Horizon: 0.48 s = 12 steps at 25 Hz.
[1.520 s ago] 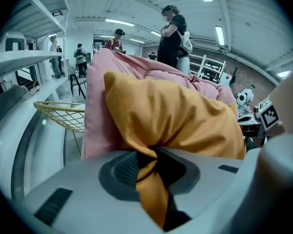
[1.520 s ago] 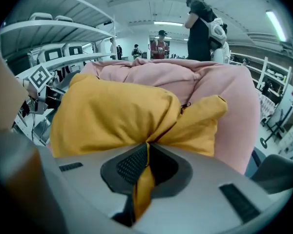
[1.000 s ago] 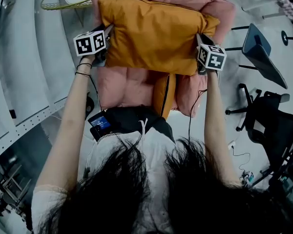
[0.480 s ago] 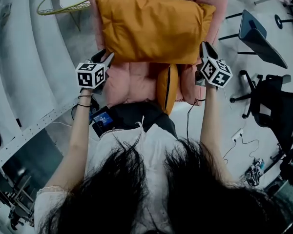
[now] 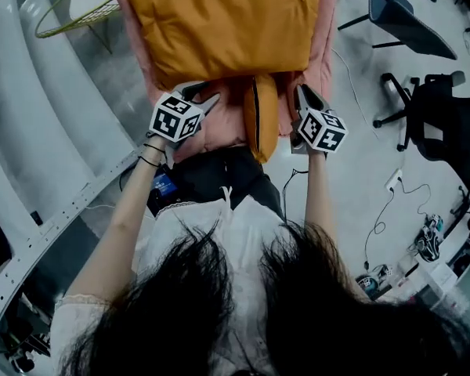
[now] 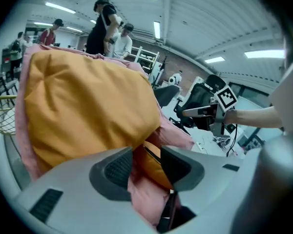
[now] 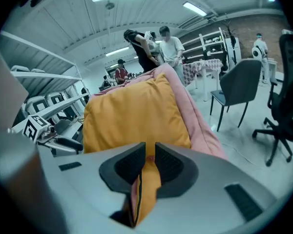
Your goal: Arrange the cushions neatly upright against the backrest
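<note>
Cushions: two, both orange, on a pink armchair (image 5: 223,125). Nearest, the left gripper (image 5: 202,92) hangs over the seat's front left, jaws apart and empty. The right gripper (image 5: 305,92), jaws together on nothing, sits just right of the small cushion (image 5: 260,116), which stands on edge at the seat front. Beyond, the large cushion (image 5: 227,22) leans upright against the backrest (image 7: 188,99).

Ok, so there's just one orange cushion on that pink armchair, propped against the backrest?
Not one, two. The large orange cushion is propped against the backrest of the pink armchair, and a smaller orange cushion stands on edge on its seat. The head view shows both.
</note>
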Available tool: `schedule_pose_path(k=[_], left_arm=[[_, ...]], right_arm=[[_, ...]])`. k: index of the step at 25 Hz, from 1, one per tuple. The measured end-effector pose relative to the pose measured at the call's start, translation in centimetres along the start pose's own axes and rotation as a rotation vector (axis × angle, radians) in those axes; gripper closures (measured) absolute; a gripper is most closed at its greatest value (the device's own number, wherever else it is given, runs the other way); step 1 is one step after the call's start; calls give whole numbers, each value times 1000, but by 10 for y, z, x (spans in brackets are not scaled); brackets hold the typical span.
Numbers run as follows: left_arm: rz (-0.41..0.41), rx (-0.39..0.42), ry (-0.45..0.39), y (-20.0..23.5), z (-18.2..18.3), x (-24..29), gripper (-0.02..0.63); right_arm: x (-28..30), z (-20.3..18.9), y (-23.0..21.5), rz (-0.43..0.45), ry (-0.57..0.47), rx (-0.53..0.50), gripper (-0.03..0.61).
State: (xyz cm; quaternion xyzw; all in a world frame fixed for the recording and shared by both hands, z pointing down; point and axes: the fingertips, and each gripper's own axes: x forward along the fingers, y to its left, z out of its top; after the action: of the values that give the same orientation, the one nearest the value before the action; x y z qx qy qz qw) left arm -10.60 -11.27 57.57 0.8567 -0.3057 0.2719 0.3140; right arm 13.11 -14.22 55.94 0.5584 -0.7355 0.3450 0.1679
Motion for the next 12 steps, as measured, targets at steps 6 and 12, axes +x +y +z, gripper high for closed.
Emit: schedule_pose_path(k=[6,12], left_arm=[[-128,112,154,-32,-42,46,443],[-168,172,265,-33,-79,78,443]], right_arm=[[-21,-107,-7,-56,110,134,535],[-20,-181,3,-22,212,197,505]])
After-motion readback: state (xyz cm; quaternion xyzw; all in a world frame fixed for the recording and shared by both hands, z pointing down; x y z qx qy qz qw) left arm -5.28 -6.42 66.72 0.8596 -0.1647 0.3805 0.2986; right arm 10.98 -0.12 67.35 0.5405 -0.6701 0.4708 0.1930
